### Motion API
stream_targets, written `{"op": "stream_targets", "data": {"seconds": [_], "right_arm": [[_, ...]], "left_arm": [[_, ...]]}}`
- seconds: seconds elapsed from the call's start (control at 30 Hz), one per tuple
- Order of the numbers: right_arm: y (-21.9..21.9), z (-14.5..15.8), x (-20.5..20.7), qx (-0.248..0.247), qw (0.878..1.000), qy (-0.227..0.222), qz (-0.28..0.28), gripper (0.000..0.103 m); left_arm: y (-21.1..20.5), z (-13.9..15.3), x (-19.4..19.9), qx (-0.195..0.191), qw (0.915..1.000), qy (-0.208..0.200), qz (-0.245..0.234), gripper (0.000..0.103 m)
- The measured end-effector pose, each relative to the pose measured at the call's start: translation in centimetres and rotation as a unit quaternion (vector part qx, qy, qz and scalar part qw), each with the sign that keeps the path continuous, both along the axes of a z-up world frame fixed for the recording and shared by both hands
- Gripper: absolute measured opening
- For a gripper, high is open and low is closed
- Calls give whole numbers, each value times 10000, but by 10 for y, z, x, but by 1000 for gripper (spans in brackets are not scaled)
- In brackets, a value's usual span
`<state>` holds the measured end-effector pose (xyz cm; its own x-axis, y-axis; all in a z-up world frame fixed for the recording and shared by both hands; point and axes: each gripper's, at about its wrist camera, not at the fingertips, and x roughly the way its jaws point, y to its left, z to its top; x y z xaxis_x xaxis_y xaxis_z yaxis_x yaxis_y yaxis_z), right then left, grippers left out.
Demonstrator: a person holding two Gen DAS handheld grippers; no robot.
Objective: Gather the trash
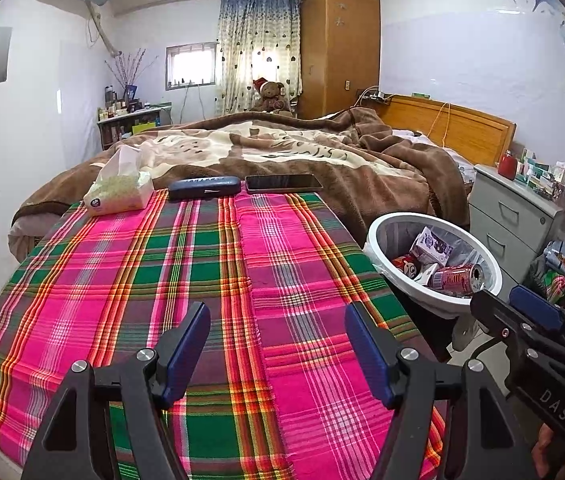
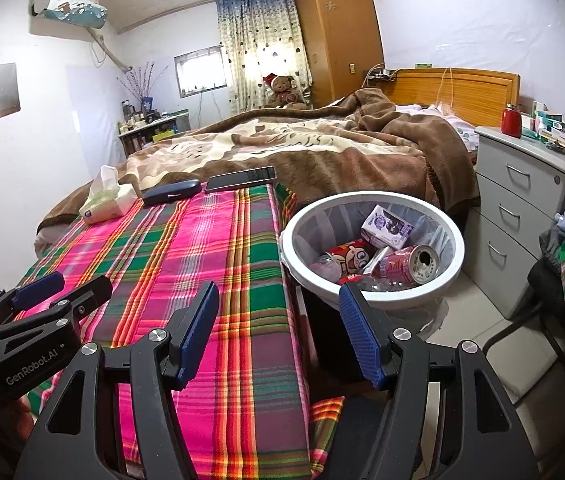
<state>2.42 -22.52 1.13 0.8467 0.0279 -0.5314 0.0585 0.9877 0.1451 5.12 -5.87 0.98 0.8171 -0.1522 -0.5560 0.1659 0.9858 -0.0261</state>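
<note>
Left tool [image 1: 276,344]: jaws apart, nothing between them, over the plaid-covered surface [image 1: 202,280].
Right tool [image 2: 278,322]: released, empty, at the surface's edge near the bin.
Trash bin [image 2: 374,300]: white, on the floor beside the surface; holds a pink can [image 2: 410,266], a red can [image 2: 352,258] and a purple carton [image 2: 388,227].
Surface's far end: tissue pack [image 1: 120,194], dark case [image 1: 204,187], phone [image 1: 284,183], side by side.

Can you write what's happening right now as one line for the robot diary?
left gripper: open, empty | right gripper: open, empty | trash bin: holds cans, carton | plaid cloth: tissues, case, phone
</note>
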Motion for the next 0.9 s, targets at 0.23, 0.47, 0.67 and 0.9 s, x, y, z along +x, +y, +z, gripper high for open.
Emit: {"op": "stream_targets", "data": {"seconds": [0.23,0.47,0.67,0.9], "right_arm": [[0,0,0,-6,10000,-9,-3,64],[0,0,0,3,10000,-12,5,64],[-2,0,-1,11,10000,-27,8,64],[-1,1,-1,8,10000,-26,4,64]], "left_arm": [[0,-1,-1,4,10000,34,-20,69],[-1,0,-2,14,10000,33,-14,69],[-1,-1,-1,15,10000,33,-20,69],[-1,-1,-1,14,10000,41,-8,69]]}}
